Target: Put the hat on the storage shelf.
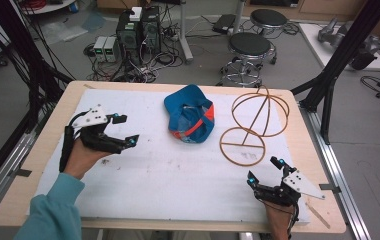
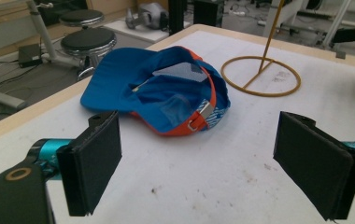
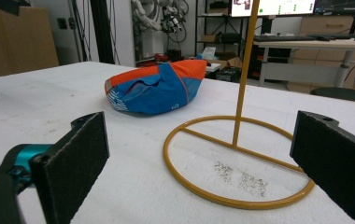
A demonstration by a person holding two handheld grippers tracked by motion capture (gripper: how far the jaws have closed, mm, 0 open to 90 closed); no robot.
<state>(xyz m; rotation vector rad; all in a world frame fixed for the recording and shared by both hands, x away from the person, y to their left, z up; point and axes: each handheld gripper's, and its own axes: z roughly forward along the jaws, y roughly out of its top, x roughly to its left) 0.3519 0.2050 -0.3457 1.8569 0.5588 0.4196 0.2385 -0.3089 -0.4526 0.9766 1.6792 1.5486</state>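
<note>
The left gripper view showed the inside and metal buckle of the one blue and orange fabric cap, upturned mid-tabletop beside the one yellow wire hat stand, while both the left gripper and right gripper held their fingers wide open, empty.

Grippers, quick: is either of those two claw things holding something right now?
Left gripper: open, holding nothing, facing the blue and orange cap.
Right gripper: open, holding nothing, facing the yellow wire stand.
</note>
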